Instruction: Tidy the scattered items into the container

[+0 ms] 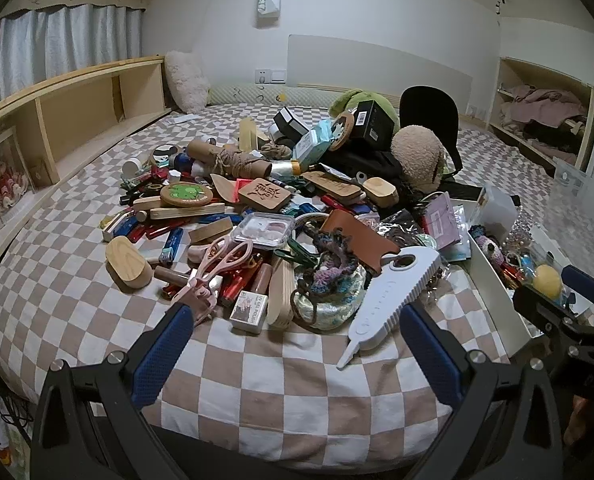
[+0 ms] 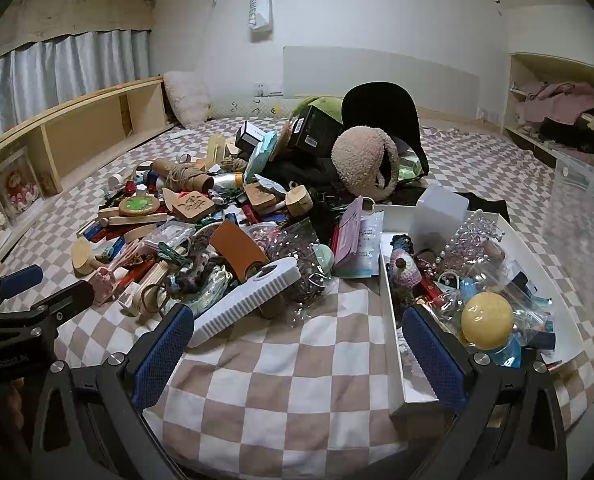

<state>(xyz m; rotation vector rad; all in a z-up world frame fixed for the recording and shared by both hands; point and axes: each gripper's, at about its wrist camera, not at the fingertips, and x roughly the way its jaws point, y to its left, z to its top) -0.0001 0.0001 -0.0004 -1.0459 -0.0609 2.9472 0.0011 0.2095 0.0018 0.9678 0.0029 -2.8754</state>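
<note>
A home bedroom: a checkered bed (image 1: 281,384), curtains (image 1: 57,40), a wooden headboard shelf (image 1: 81,108) and a clothes closet (image 1: 545,116).

We record two matching sets of tongs. The left tongs (image 1: 293,346) have black, angular, strutted arms, each finger faced with a blue pad (image 1: 165,354) of fine dimpled texture. A round silver screw head (image 1: 115,357) sits at the base of each finger, with a second further out. The right tongs (image 2: 297,346) are of identical build: black frame, blue textured pads (image 2: 433,350), silver screws (image 2: 480,358). In the right wrist view, the left unit's black housing carries small pale lettering (image 2: 7,365), too blurred to read.
</note>
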